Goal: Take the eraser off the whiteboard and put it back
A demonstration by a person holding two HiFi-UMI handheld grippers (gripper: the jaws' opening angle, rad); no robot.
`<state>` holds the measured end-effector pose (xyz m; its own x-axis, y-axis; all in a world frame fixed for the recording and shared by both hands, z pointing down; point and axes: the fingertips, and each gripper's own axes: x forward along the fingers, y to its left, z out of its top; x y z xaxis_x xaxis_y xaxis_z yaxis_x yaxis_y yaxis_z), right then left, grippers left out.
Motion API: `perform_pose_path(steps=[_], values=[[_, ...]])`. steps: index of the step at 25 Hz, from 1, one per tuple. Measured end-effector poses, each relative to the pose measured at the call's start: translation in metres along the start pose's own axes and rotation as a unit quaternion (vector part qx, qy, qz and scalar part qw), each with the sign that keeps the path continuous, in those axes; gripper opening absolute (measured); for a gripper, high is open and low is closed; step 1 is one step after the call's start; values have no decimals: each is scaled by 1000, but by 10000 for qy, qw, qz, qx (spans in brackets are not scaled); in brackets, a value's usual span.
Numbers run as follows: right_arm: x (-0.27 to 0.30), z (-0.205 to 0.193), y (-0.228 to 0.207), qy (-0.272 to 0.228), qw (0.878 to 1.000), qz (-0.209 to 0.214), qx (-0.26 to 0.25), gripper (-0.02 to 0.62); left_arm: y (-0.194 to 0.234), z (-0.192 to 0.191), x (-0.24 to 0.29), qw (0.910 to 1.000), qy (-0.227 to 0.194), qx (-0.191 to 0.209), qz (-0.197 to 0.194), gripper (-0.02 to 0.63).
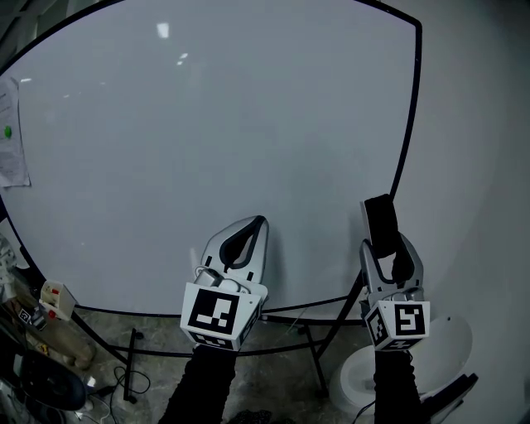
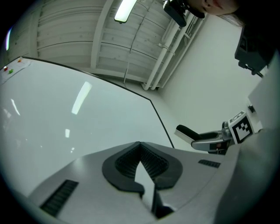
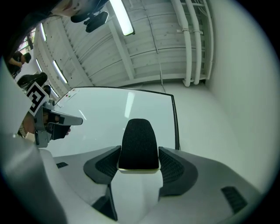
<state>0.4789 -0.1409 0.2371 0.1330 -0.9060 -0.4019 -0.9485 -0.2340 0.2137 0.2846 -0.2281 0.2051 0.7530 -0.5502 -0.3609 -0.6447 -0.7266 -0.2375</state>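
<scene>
Left gripper (image 1: 258, 225), right gripper (image 1: 389, 250) (1 eraser (image 1: 380, 222) between its fingers (image 3: 176, 168)), 1 whiteboard (image 1: 207, 124)

One whiteboard (image 1: 207, 149). One eraser (image 1: 381, 222), black-faced, at five o'clock in the head view. Two claws: the left claw (image 1: 259, 222) at six o'clock and the right claw (image 1: 386, 242) at five o'clock. Two marker cubes, one per claw: the left cube (image 1: 217, 315) and the right cube (image 1: 399, 321). One sheet of paper (image 1: 12, 141) at nine o'clock on the board's edge, with one green dot (image 1: 8, 131) on it. One white round object (image 1: 435, 352) on the floor at five o'clock. One lit ceiling tube (image 2: 124, 9) at twelve o'clock in the left gripper view.
</scene>
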Motion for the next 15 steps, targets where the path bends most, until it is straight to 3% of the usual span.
perform_pose_path(steps=[6,15], values=[[-6,-32,-4,203,9994,-180,205,278,-17,-21,12,9995,100,17,-288,6],[-6,-37,-16,264,9968,-719,212,276,-27,-29,23,9972,14,-126,-739,6]])
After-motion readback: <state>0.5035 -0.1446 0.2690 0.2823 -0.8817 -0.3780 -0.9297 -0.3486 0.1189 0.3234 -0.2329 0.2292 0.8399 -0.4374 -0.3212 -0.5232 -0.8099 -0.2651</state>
